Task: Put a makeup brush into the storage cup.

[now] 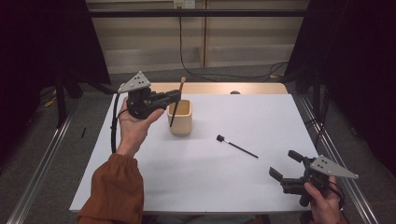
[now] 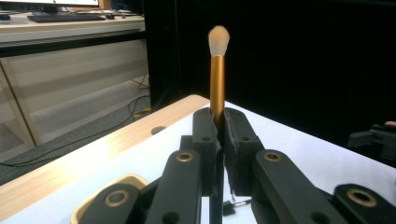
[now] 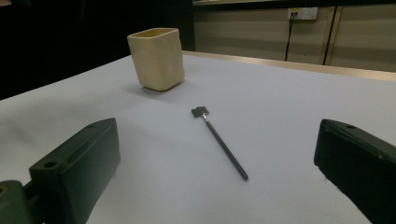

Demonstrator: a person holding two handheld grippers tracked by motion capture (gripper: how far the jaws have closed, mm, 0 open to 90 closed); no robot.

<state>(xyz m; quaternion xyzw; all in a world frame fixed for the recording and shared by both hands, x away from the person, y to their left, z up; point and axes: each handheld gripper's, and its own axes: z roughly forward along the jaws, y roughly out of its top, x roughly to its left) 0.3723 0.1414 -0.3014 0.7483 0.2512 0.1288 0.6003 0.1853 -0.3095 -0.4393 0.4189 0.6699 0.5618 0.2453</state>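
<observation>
1. At the left of the high view, the person's left hand (image 1: 133, 123), in a rust-orange sleeve (image 1: 114, 186), holds the left claw (image 1: 175, 96) raised above the white desk (image 1: 196, 177); the grey three-cornered plate on the claw's top tilts toward the far left.
2. The left claw is clenched on a makeup brush with a gold metal ferrule, cream bristles and a dark handle (image 2: 217, 84); in the left gripper view the jaws press together around the ferrule and the bristle tip stands upright above them; in the high view the dark handle slants down into the cup.
3. Just right of that claw stands the cream square-sided cup (image 1: 181, 116), upright on the far-left part of the desk; the brush's lower end sits inside its opening; in the right gripper view the cup (image 3: 156, 58) stands at the far left.
4. Right of the cup, near the desk's middle, lies a thin black brush with a small square head (image 1: 236, 146), flat on the desk, head toward the cup, apart from it.
5. At the near right corner the right hand (image 1: 322, 200) holds the right claw (image 1: 285, 164), released, jaws wide apart; in the right gripper view the thin black brush (image 3: 222, 142) lies between and beyond them, untouched.
</observation>
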